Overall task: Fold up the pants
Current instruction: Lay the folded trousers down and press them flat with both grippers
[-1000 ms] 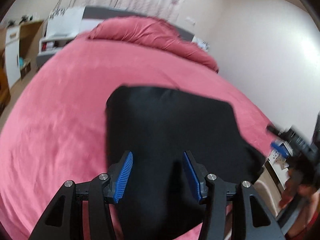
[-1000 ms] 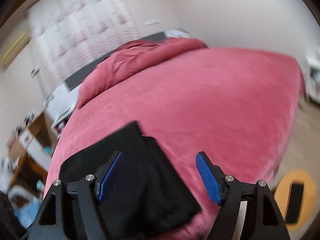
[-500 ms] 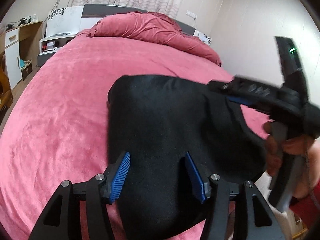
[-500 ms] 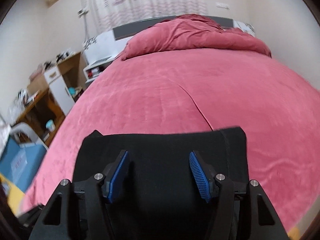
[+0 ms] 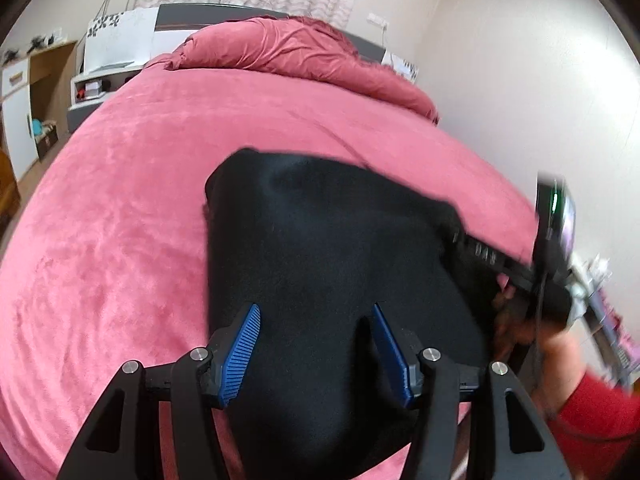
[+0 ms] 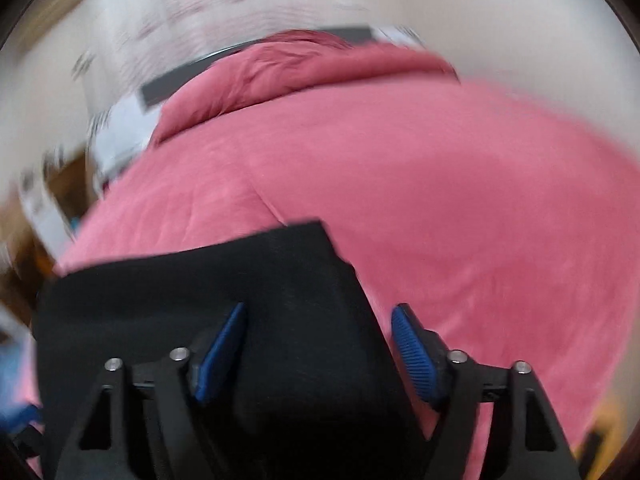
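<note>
Both pairs of tongs stand apart over the same dark cloth. Seen from its own wrist, the left gripper (image 5: 316, 344) has its blue pads (image 5: 242, 350) spread, with the black pants (image 5: 332, 248) filling the gap between them and running forward from the tips; the pads do not appear to press on the fabric. The right gripper (image 6: 318, 350) is opening its jaws, and its blue pads (image 6: 414, 354) straddle the right-hand edge of the pants (image 6: 208, 300): one pad lies over the cloth, the other just past the edge over the pink bedspread (image 6: 460, 208). That view is smeared with motion, so whether the tips touch the cloth is not clear.

Outward from the left tongs, the pants lie as a folded, roughly rectangular bundle whose long axis runs away from the fingers toward the far pillows, its far edge well short of the heaped pink duvet (image 5: 304, 56). To the right of the left tongs, the other tool and the hand (image 5: 520, 320) holding it sit at the bundle's right border, with a red sleeve (image 5: 600, 412) behind.

My judgement is that the fold is largely made. The coming move depends on the right border, which the right gripper is nearer to, while the left stands over the near middle.
</note>
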`<state>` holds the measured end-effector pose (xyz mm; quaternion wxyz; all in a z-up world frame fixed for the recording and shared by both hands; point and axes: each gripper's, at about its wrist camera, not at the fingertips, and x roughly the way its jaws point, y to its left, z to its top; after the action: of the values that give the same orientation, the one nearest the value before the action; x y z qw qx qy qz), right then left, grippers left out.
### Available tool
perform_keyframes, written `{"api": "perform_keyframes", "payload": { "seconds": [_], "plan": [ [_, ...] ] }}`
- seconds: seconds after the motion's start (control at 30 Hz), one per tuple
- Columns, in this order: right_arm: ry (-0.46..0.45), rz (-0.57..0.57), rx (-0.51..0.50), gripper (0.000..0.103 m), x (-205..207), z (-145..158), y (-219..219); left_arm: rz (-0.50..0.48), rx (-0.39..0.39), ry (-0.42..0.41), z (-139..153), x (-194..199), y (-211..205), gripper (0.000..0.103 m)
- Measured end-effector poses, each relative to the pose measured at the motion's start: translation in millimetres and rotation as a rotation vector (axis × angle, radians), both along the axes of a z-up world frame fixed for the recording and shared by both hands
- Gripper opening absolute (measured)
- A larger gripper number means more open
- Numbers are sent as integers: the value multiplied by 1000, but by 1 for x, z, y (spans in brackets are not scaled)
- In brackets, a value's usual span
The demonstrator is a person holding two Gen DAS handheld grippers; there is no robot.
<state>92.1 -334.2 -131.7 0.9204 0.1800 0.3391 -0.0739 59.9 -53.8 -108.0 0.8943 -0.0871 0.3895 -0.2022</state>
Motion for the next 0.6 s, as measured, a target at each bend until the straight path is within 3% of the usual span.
{"api": "perform_keyframes", "payload": {
  "seconds": [0.07,0.17,0.27,0.4,0.43,0.5,0.6],
  "plan": [
    [-2,-6,91,76,-1,-6,-11,-4,-7,-11,8,10,-4,59],
    [1,5,17,76,2,-2,-3,-20,13,-45,21,30,-18,59],
    [-4,3,7,76,2,-1,0,-46,5,-53,28,55,-31,59],
    [-1,1,19,76,-3,2,0,-18,110,-14,10,92,-40,58],
    [1,1,17,76,-5,2,-1,0,129,5,3,100,-37,56],
    [3,3,15,76,-4,2,0,54,151,48,-13,116,-23,34],
    [3,6,3,76,0,3,2,82,29,101,-19,124,0,28]
  ]
}}
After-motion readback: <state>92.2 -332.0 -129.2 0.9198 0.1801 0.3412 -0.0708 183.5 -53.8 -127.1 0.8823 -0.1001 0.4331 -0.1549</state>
